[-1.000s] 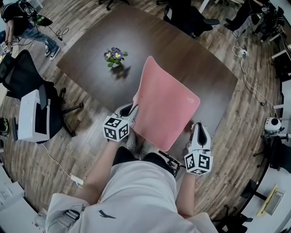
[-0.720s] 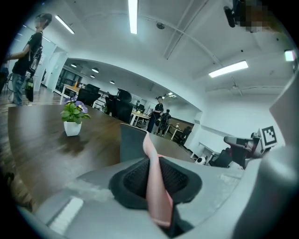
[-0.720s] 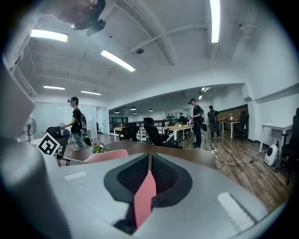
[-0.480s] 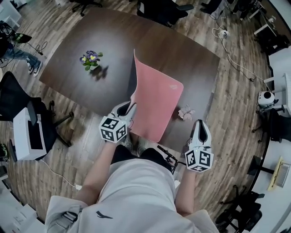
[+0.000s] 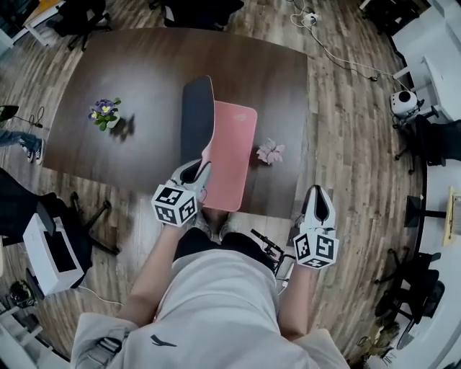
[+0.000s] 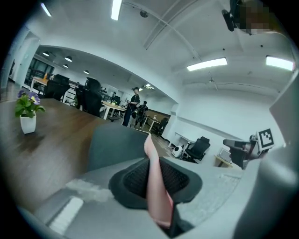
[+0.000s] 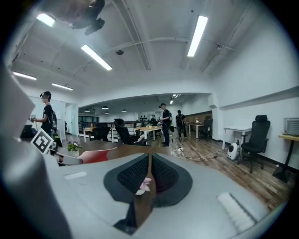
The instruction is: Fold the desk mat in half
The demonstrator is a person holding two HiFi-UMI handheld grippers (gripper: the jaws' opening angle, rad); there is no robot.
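Observation:
The desk mat [image 5: 232, 155] is pink on top and dark underneath. Its right part lies on the brown table [image 5: 144, 65], while its left part is raised so the dark underside [image 5: 196, 119] faces left. My left gripper [image 5: 202, 169] is shut on the mat's near left edge. In the left gripper view the pink mat [image 6: 155, 179] runs up between the pads of that left gripper [image 6: 158, 193]. My right gripper [image 5: 318, 199] hovers by the table's near right corner, apart from the mat. Its jaws are shut on nothing in the right gripper view [image 7: 148, 183].
A small pink flower [image 5: 271, 151] lies on the table just right of the mat. A potted purple plant [image 5: 105, 114] stands at the table's left. Office chairs [image 5: 198, 11] and cables surround the table on the wooden floor, and people stand further off.
The raised mat has swung from showing its broad pink face to standing nearly edge-on, with the dark underside showing. The pink flower has come into view. The left gripper kept its hold.

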